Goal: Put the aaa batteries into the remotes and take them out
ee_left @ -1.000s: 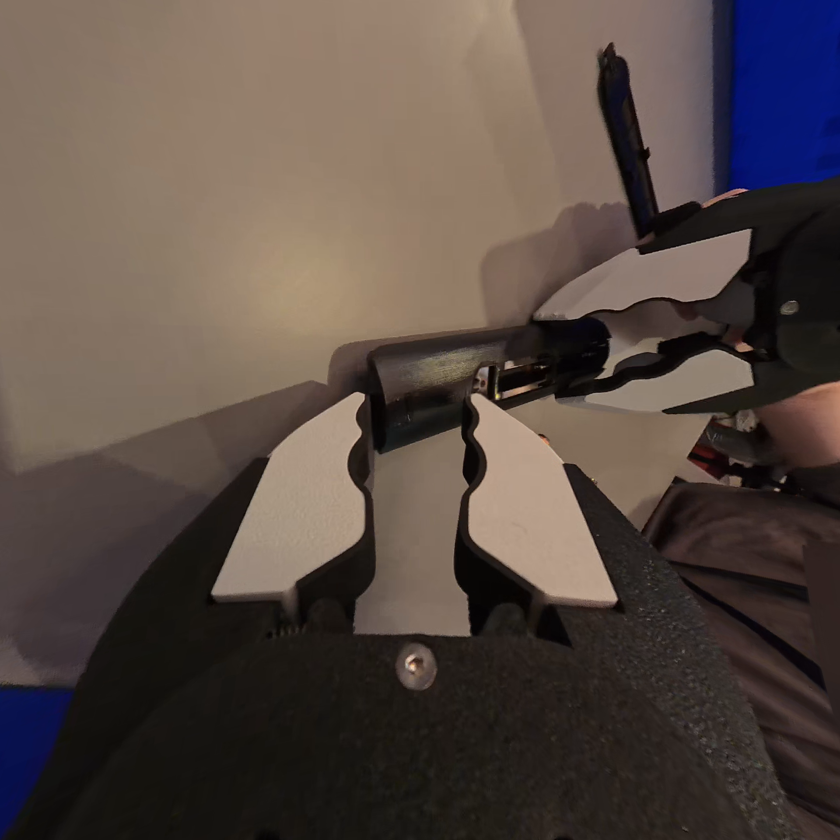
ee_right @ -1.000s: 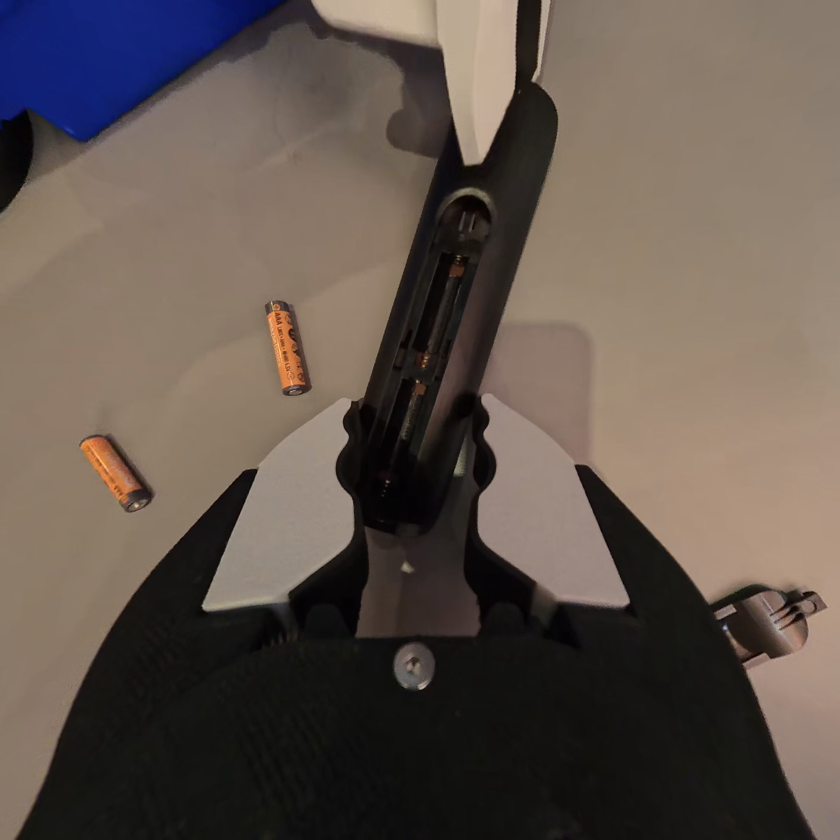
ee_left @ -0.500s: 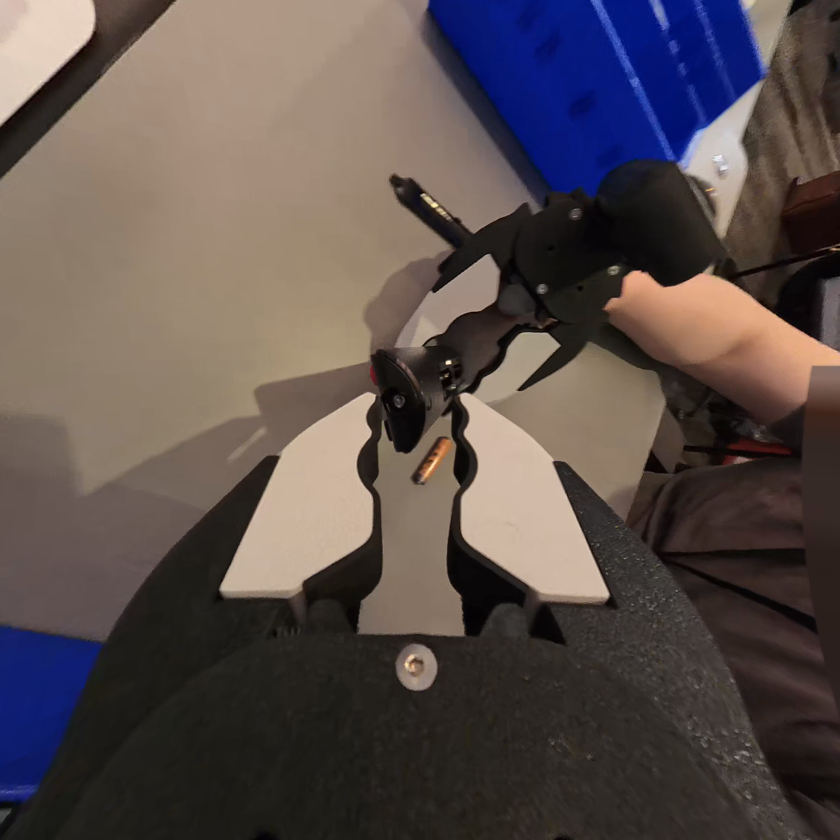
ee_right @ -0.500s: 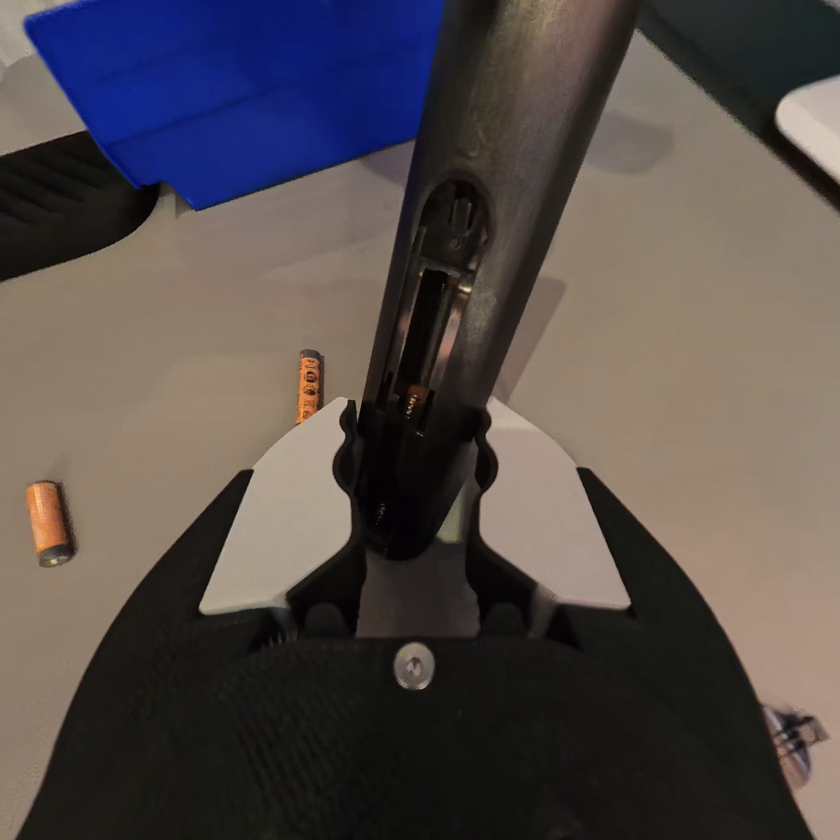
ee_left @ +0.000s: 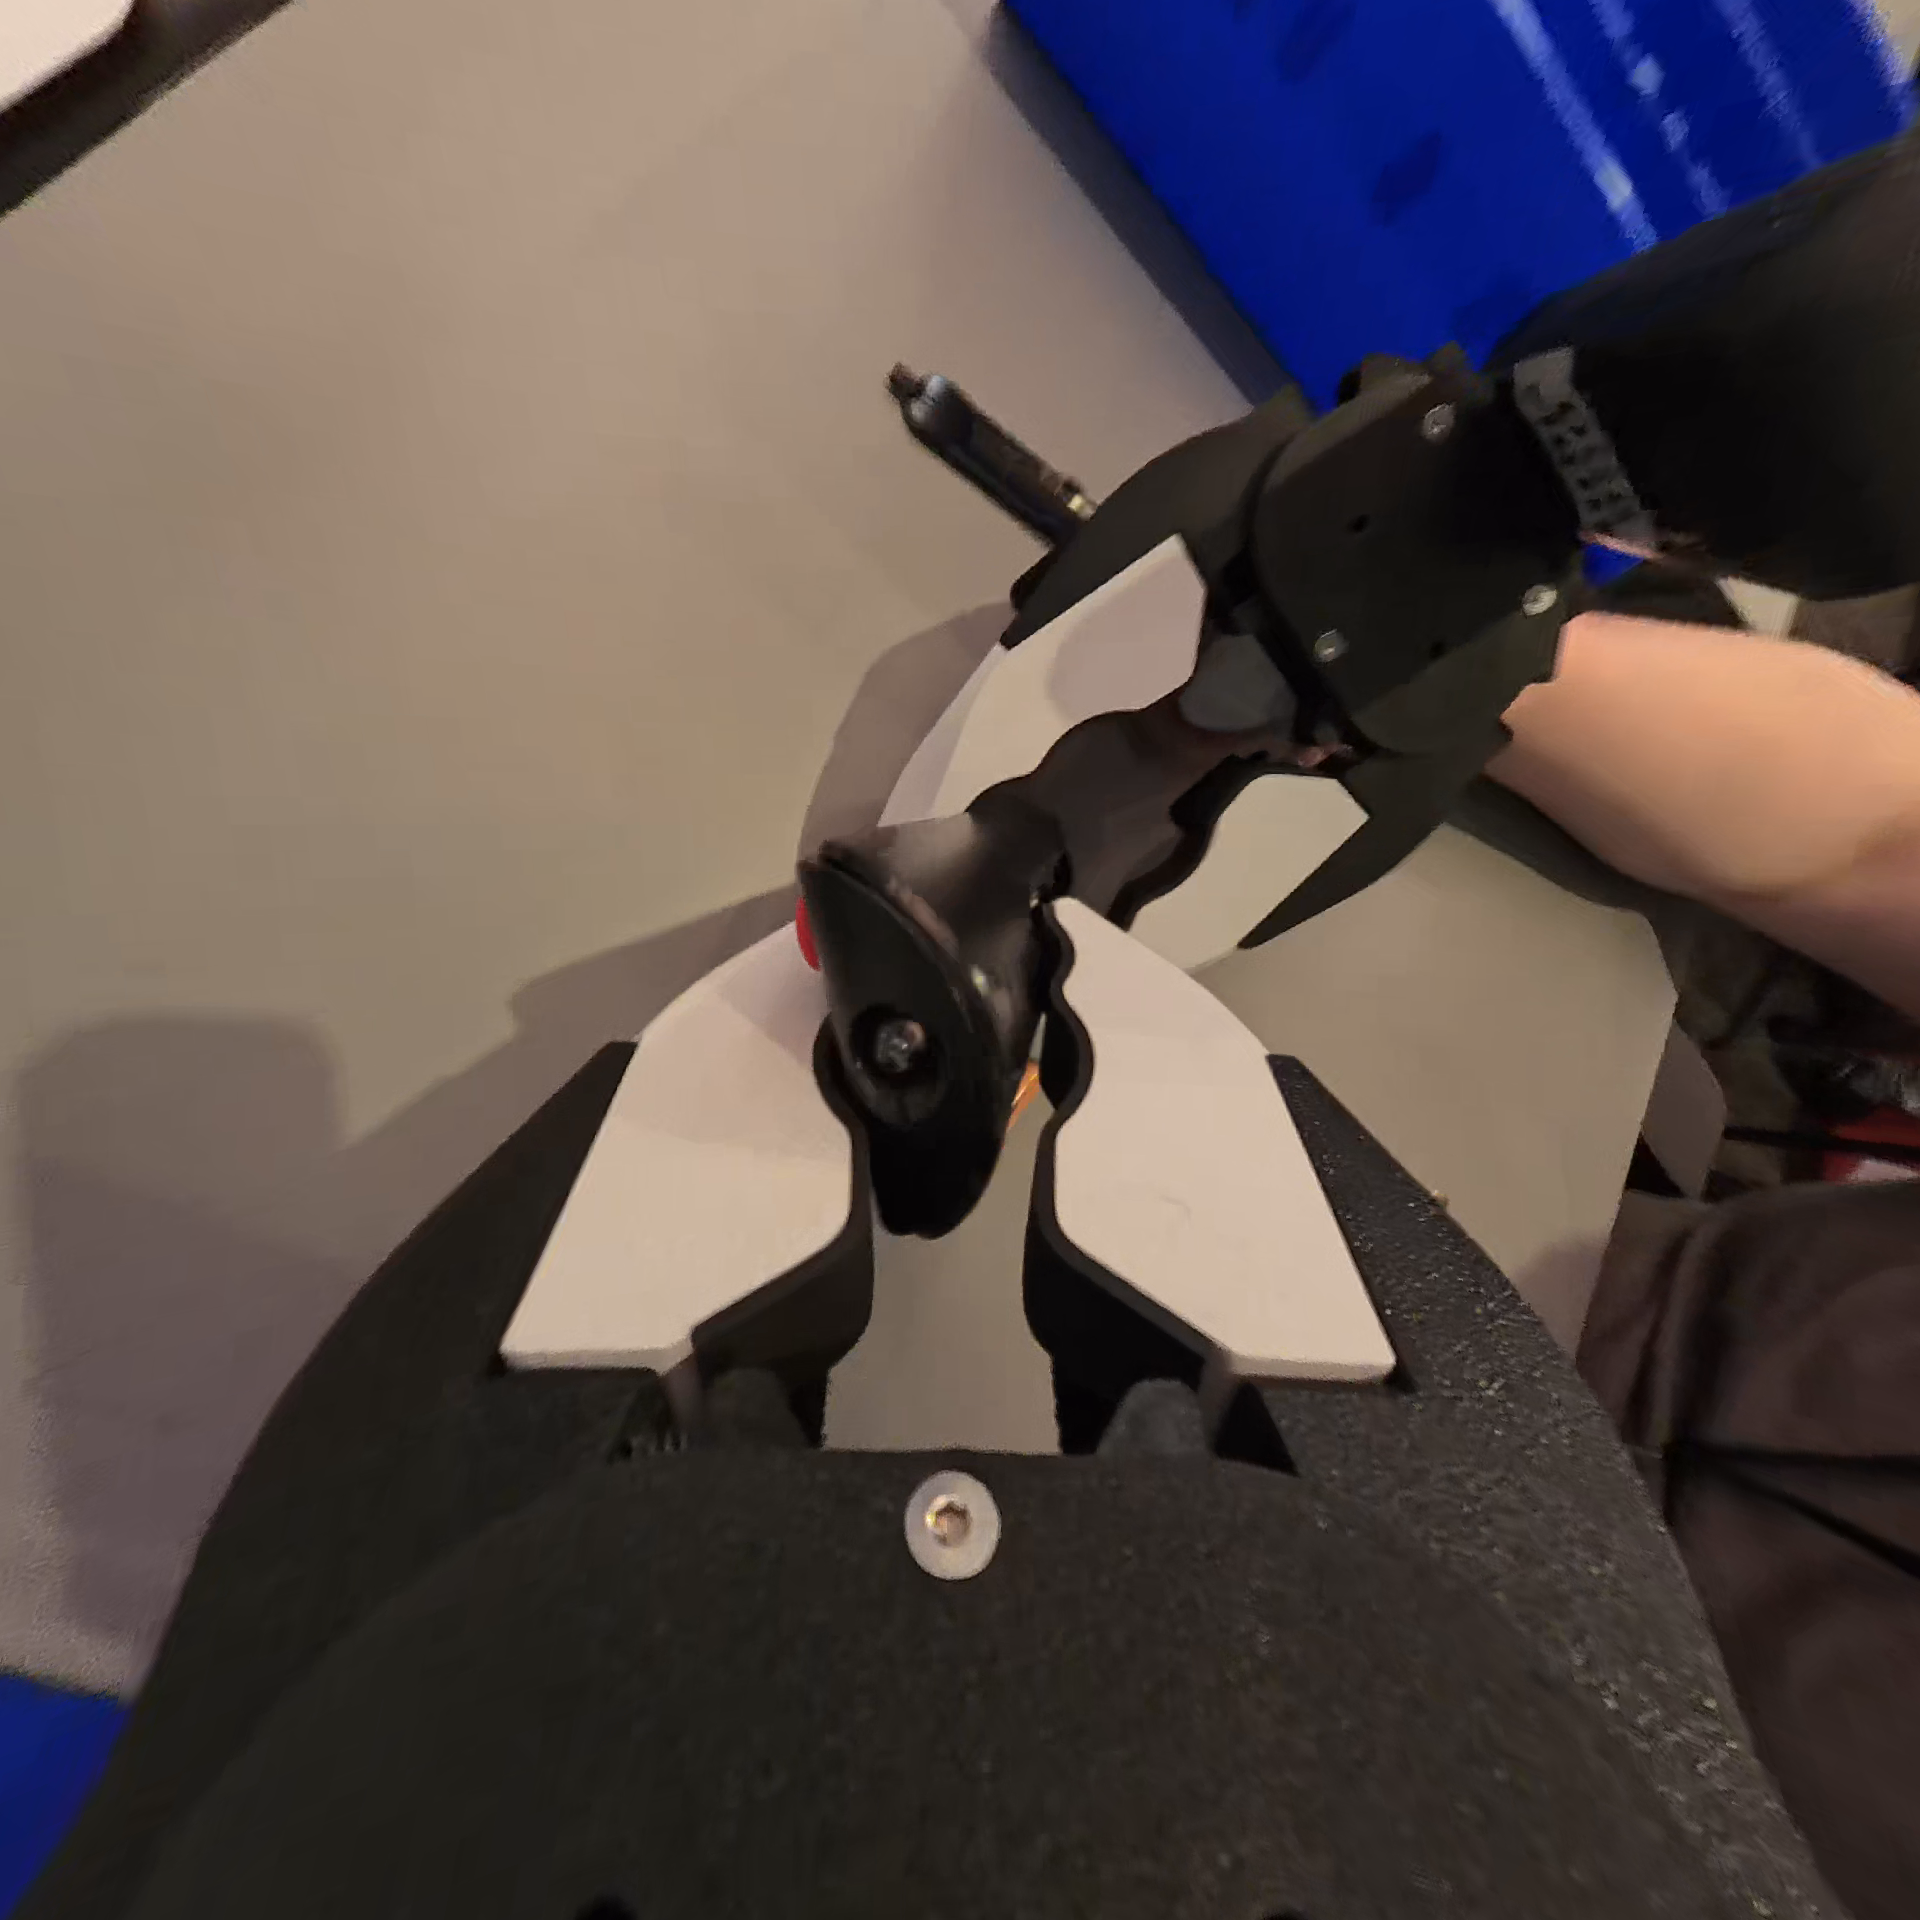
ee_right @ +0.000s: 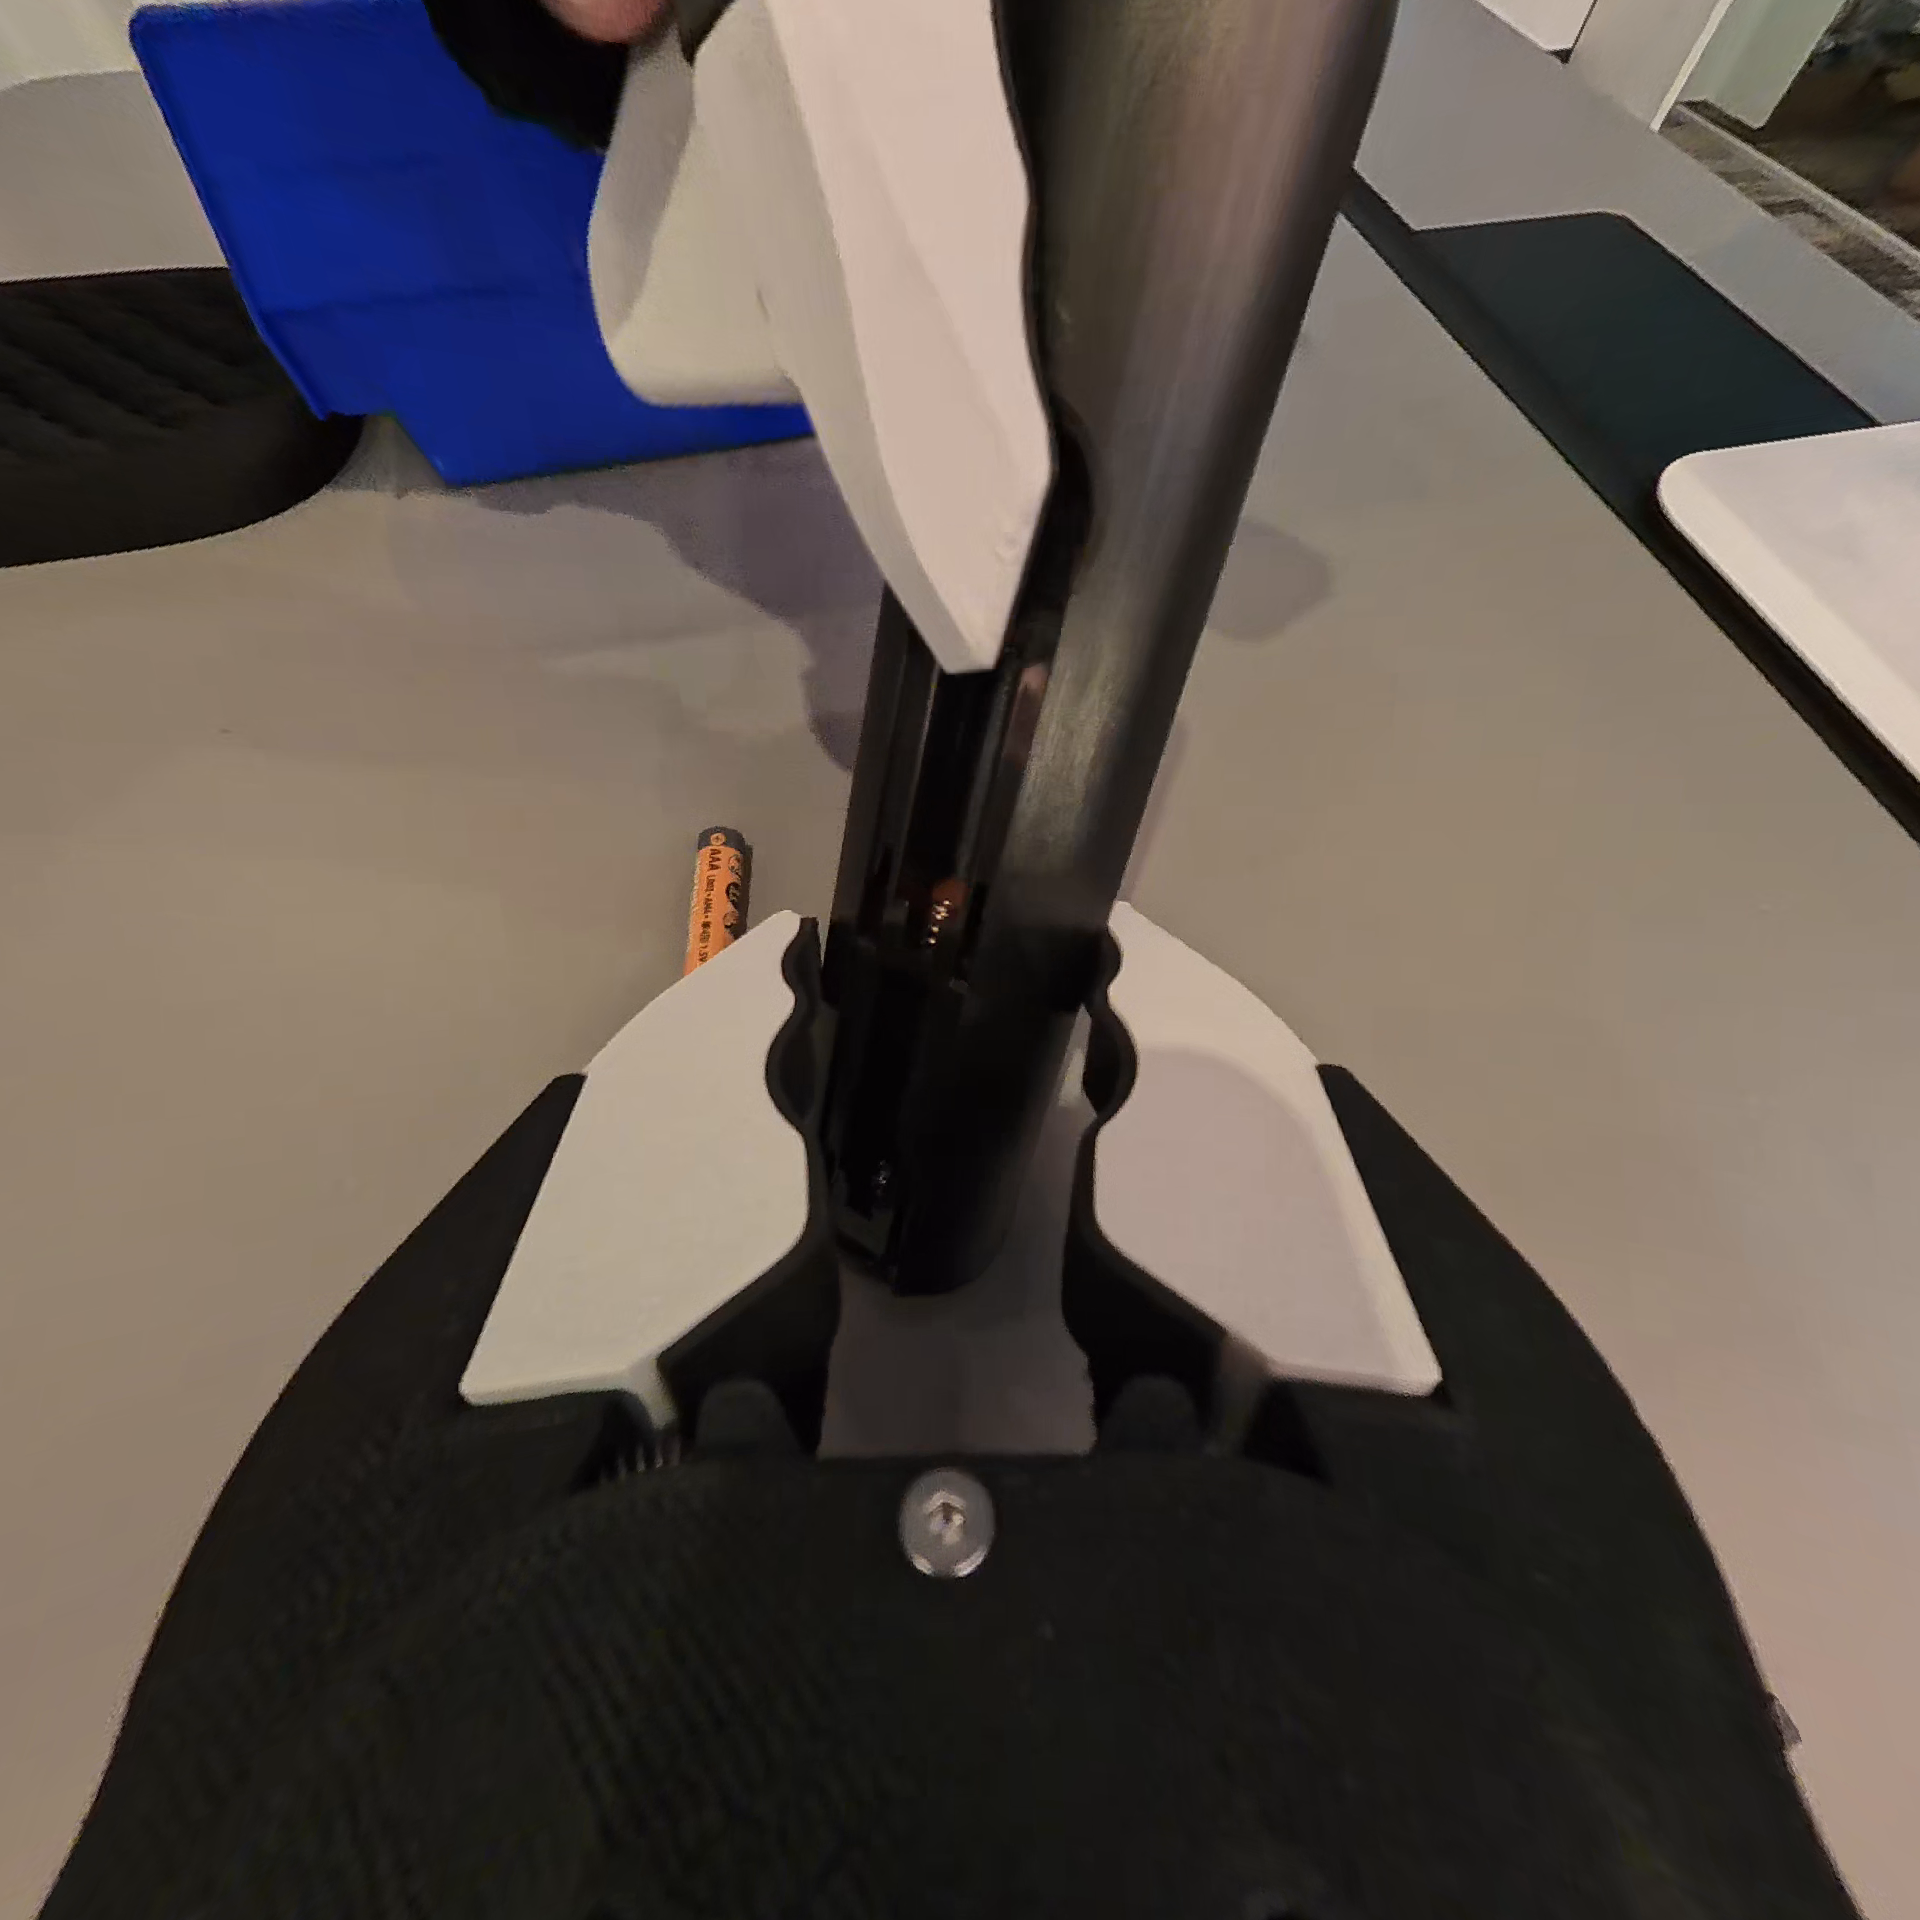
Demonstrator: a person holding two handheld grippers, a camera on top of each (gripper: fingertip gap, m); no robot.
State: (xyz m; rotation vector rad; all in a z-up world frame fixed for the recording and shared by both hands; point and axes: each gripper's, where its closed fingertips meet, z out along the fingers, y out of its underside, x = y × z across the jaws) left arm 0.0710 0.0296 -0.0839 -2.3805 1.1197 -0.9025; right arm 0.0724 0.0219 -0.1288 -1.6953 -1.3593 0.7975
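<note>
A black remote (ee_right: pixel 1122 520) with its battery bay open is held between both grippers above the grey table (ee_right: pixel 1455 935). My right gripper (ee_right: pixel 956 925) is shut on the remote's lower end. My left gripper (ee_left: pixel 930 935) is shut on the remote's (ee_left: pixel 914 1049) other end, which sits between its fingers; one of its white fingers (ee_right: pixel 914 364) lies along the remote in the right wrist view. The right gripper (ee_left: pixel 997 831) also shows in the left wrist view. The bay shows a spring and looks empty. An orange AAA battery (ee_right: pixel 717 904) lies on the table left of the remote.
A blue bin (ee_right: pixel 468 260) stands at the back left, also in the left wrist view (ee_left: pixel 1455 156). A black mat (ee_right: pixel 125 416) lies far left. A white slab (ee_right: pixel 1818 582) and a dark pad (ee_right: pixel 1621 332) are at the right. A slim black object (ee_left: pixel 987 457) lies on the table.
Both grippers have turned the remote more upright. Its end now sits deeper between my left fingers. The second battery on the table has left the right wrist view.
</note>
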